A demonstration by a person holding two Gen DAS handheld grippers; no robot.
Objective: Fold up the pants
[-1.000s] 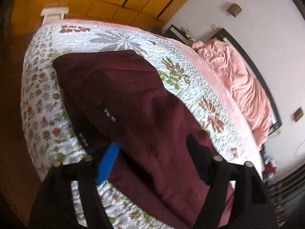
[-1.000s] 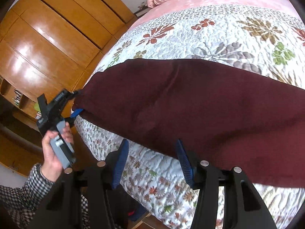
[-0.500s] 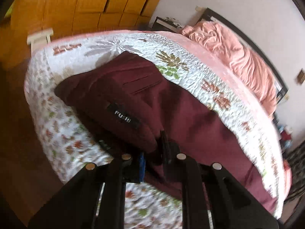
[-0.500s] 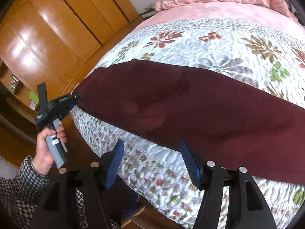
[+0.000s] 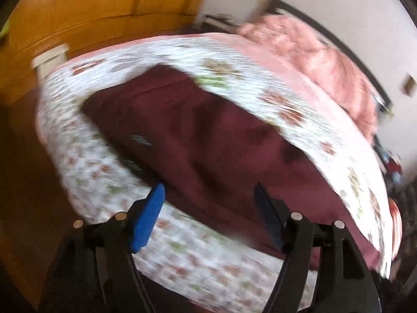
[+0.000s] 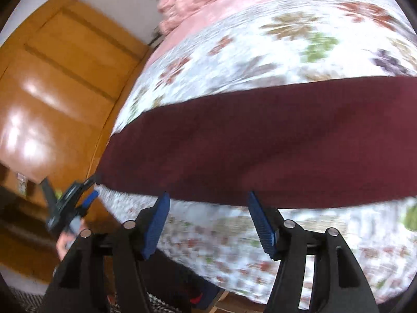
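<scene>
Dark maroon pants [image 5: 208, 135] lie lengthwise along the near edge of the bed, blurred by motion. In the left wrist view my left gripper [image 5: 208, 190] hovers over their near edge at the waist end. Its jaws are opening and the blue pads press on nothing. The right wrist view shows the long maroon pants [image 6: 260, 140] as a band across the quilt. My right gripper [image 6: 208, 195] stands open just in front of their near edge, with nothing held. At far left, the left gripper [image 6: 94, 187] sits by the pants' end.
The pants rest on a white floral quilt [image 5: 182, 255] over a bed. A crumpled pink blanket [image 5: 312, 52] lies at the head end. Wooden wardrobe doors [image 6: 52, 91] stand beyond the bed's foot. A hand [image 6: 65, 242] holds the left gripper's handle.
Half a second ago the left gripper was shut on the pants' waist end; now it has let go and drawn back. The right gripper stayed open and shifted along the near edge.
</scene>
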